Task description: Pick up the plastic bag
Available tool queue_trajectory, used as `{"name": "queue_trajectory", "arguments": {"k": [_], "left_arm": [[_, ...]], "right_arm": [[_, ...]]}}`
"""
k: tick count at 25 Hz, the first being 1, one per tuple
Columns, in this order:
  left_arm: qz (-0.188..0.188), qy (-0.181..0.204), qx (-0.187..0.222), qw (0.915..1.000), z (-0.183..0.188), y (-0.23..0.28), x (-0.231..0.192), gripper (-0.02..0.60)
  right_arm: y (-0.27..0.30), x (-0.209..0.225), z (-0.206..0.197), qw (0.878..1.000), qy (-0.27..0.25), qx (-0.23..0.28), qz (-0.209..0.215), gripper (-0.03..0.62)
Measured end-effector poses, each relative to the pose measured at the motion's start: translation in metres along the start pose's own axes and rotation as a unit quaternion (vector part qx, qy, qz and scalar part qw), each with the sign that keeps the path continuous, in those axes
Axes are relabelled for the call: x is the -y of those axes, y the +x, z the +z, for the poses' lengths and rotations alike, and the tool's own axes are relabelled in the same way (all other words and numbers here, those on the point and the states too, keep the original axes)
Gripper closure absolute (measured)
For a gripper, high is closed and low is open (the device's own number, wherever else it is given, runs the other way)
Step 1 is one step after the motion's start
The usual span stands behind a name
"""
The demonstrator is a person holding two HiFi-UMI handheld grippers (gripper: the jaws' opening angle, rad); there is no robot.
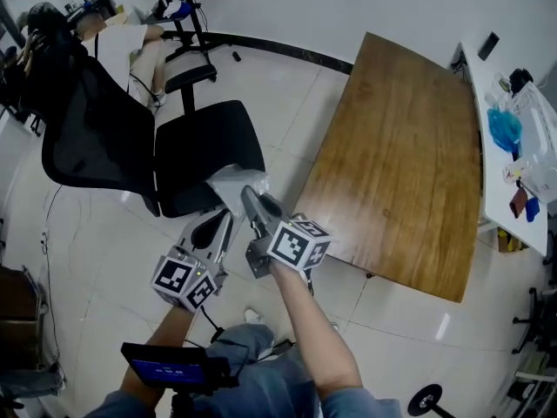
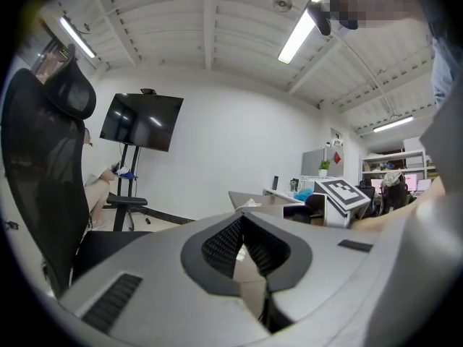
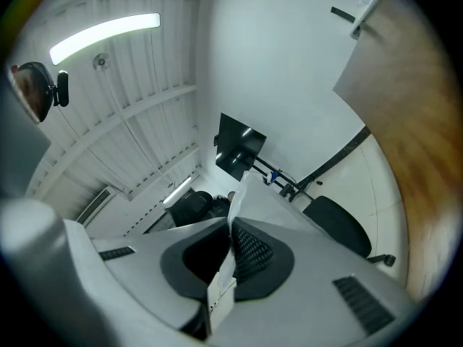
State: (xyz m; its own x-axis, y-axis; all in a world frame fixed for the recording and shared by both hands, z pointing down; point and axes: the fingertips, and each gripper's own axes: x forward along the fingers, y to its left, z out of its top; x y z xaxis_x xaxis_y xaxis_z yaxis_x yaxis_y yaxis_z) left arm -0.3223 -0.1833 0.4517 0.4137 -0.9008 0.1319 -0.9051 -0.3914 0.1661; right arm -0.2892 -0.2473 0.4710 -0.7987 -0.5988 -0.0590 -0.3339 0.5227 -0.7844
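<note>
A thin, translucent white plastic bag point(image 1: 233, 184) hangs in the air in front of the black office chair's seat, held between my two grippers. My left gripper point(image 1: 228, 219) is shut on the bag's lower left part; in the left gripper view a pale sliver of film point(image 2: 241, 254) shows between the closed pads of the left gripper point(image 2: 242, 226). My right gripper point(image 1: 250, 197) is shut on the bag's right edge. In the right gripper view the white film point(image 3: 236, 201) stands up out of the closed jaws of the right gripper point(image 3: 230, 230).
The black office chair point(image 1: 113, 138) stands just behind the bag. A wooden table point(image 1: 400, 146) lies to the right, and beyond it a white desk point(image 1: 492, 181) carries blue and other small items. A person point(image 1: 144, 55) sits at the far left by a monitor stand point(image 1: 187, 11).
</note>
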Motion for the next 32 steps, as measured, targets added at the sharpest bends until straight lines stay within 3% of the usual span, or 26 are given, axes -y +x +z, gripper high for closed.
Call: {"name": "queue_trajectory", "arguments": {"k": [17, 32], "left_arm": [[-0.023, 0.027, 0.043, 0.9984, 0.051, 0.026, 0.122, 0.566], [-0.078, 0.051, 0.057, 0.9940, 0.071, 0.072, 0.251, 0.567]], "right_arm": [[-0.108, -0.019, 0.095, 0.998, -0.062, -0.030, 0.013, 0.584], [-0.223, -0.007, 0.174, 0.994, -0.094, -0.045, 0.019, 0.586]]}}
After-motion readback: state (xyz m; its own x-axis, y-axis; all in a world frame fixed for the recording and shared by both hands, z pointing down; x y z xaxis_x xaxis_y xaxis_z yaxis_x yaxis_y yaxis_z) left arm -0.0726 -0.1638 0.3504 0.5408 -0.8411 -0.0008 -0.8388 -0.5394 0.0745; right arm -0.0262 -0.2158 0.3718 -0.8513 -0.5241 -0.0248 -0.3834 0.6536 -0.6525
